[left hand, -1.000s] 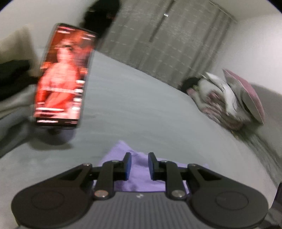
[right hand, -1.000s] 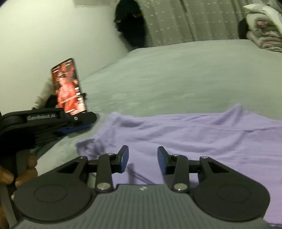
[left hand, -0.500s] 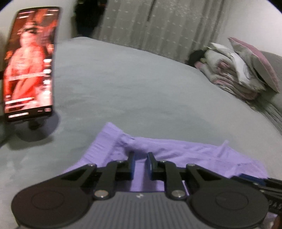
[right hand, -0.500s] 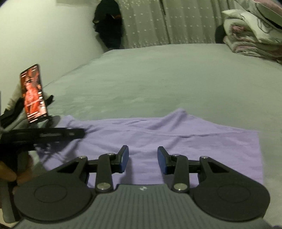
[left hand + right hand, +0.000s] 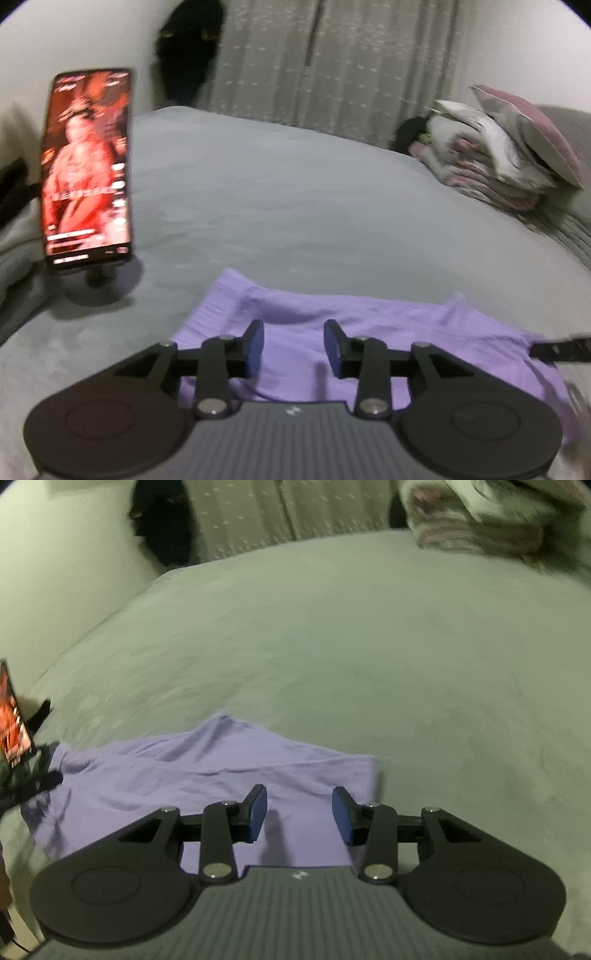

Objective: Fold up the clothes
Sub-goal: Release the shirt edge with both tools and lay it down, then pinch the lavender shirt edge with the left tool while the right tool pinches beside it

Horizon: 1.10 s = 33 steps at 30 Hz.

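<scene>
Both hand-held grippers have slid sideways over the purple garment (image 5: 207, 775), spread flat on the bed (image 5: 369, 646). Left hand-held gripper (image 5: 293, 345) has just been opening, nothing between its jaws; right hand-held gripper (image 5: 299, 814) hangs apart, empty. Pinching bedcover with cloth could drag the fold crooked toward the phone (image 5: 88, 166).

Lit phone (image 5: 86, 166) is propped upright on a round-based stand (image 5: 101, 284) at the left of the grey bedspread (image 5: 314, 206). Folded bedding (image 5: 491, 166) is stacked far right; patterned curtains (image 5: 332, 66) are hung behind.
</scene>
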Each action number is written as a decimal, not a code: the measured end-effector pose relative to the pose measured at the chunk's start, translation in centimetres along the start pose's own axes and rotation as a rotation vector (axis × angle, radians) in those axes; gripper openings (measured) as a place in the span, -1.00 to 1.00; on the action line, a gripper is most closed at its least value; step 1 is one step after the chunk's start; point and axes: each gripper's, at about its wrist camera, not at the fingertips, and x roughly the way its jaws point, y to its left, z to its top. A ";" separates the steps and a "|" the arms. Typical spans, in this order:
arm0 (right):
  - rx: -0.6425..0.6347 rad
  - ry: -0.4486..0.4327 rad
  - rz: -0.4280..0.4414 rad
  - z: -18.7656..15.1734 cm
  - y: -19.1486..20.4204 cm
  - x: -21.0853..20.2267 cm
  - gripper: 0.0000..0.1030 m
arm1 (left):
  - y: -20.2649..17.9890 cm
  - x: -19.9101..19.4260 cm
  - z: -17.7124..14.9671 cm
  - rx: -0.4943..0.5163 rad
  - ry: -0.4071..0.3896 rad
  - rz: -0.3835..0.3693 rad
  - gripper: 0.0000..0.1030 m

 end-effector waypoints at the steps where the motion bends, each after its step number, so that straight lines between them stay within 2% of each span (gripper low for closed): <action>1: 0.026 0.009 0.019 0.1 -0.6 0.0 -0.15 | -0.7 -0.2 -0.2 0.015 0.004 -0.021 -0.27; 4: 0.089 0.023 0.078 0.3 -2.1 0.1 -0.15 | -3.2 -0.4 -0.8 0.069 0.017 -0.094 -0.23; 7: 0.128 0.000 0.129 0.4 -3.4 -0.3 -0.15 | -5.9 -0.5 -1.7 0.145 0.027 -0.159 -0.19; 12: 0.142 -0.008 0.125 1.1 -4.8 -0.5 -0.15 | -10.0 -0.4 -3.0 0.266 0.029 -0.282 -0.18; 15: 0.110 0.008 0.154 1.2 -5.1 -0.6 -0.15 | -12.0 -0.2 -3.7 0.322 0.034 -0.373 -0.18; 19: 0.040 0.058 0.138 0.5 -4.9 1.0 -0.15 | -14.6 0.1 -4.7 0.400 0.049 -0.478 -0.18; 21: 0.008 0.043 0.131 0.4 -4.3 1.4 -0.18 | -15.8 0.1 -5.2 0.441 0.056 -0.515 -0.03; 22: -0.012 0.043 0.126 0.5 -3.9 1.6 -0.37 | -16.2 0.1 -5.5 0.458 0.060 -0.527 0.02; 23: -0.023 0.049 0.128 0.8 -3.6 1.7 -0.65 | -16.6 0.0 -5.8 0.478 0.065 -0.535 0.11; 24: -0.017 0.058 0.140 1.0 -3.6 1.8 -0.72 | -17.0 0.0 -6.1 0.501 0.069 -0.537 0.15; 28: 0.062 0.095 0.189 1.6 -5.1 2.4 -0.72 | -18.4 -0.2 -7.3 0.596 0.065 -0.532 0.21; 31: 0.099 0.116 0.218 2.2 -5.8 2.7 -0.60 | -19.0 -0.6 -8.1 0.660 0.035 -0.510 0.22; 33: 0.102 0.122 0.232 2.3 -6.0 2.7 -0.58 | -18.9 -0.9 -8.4 0.668 0.025 -0.500 0.22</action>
